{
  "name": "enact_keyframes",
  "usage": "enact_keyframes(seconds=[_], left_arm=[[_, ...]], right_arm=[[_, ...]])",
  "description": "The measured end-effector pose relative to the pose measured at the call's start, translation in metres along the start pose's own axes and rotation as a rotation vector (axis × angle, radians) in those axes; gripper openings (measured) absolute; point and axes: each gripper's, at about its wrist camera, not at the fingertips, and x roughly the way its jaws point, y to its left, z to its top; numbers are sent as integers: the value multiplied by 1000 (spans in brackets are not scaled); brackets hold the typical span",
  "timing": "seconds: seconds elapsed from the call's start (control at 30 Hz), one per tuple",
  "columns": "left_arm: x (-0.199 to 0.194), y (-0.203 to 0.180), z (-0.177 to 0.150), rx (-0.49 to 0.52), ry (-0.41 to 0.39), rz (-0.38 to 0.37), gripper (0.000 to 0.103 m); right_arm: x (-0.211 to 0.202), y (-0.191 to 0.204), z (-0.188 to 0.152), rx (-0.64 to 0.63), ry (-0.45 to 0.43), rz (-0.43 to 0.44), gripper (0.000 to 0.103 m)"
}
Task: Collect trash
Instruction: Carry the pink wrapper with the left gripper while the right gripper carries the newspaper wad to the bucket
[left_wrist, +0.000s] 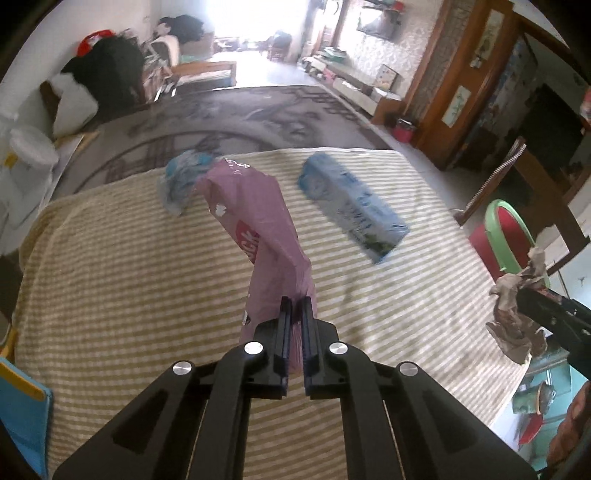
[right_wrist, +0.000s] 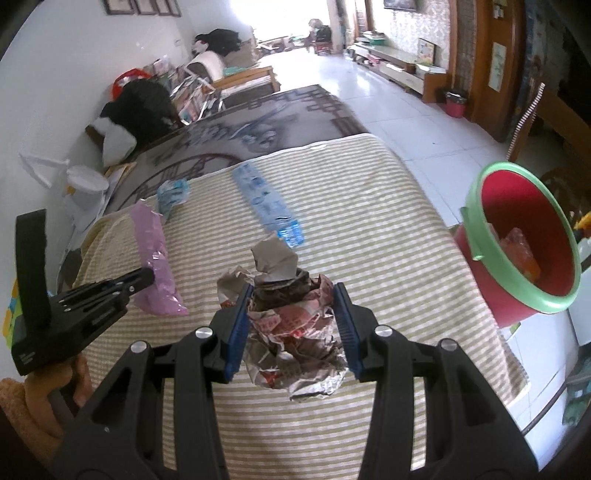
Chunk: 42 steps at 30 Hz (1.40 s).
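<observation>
My left gripper (left_wrist: 294, 301) is shut on the near end of a pink plastic bag (left_wrist: 258, 229), which stands lifted above the striped cloth; the same pink bag (right_wrist: 153, 251) shows at the left of the right wrist view. My right gripper (right_wrist: 293, 291) is shut on a crumpled paper wad (right_wrist: 291, 325) with red print and a grey top, seen in the left wrist view as a paper wad (left_wrist: 517, 317) at the right edge. A blue wrapper pack (left_wrist: 351, 206) and a crumpled blue-white wrapper (left_wrist: 181, 181) lie further back on the cloth.
The table wears a beige striped cloth (left_wrist: 129, 277). To the right, off the table's edge, stands a red bin with a green rim (right_wrist: 521, 243) holding orange trash. A blue folder (left_wrist: 22, 406) lies at the near left. A patterned rug and furniture lie beyond.
</observation>
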Motion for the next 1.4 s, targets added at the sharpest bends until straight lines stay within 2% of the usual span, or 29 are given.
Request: enact_keyframes(seconds=[0.57,0.97,1.17,1.4], left_arm=[[31,-135,28,102,15,-35,3],[51,-233,35,188,35,-75,3],[50,-256,31,198,23,-85,3],[51,-260,28,180,35,-41,3]], right_arm=[[-24,-118,15,78,-31,4,42],[-45,-190,9,122,-47,1,42],[-55,-216,9,132,-67,-25,42],[-53,-234,10,154,-56,-19,42]])
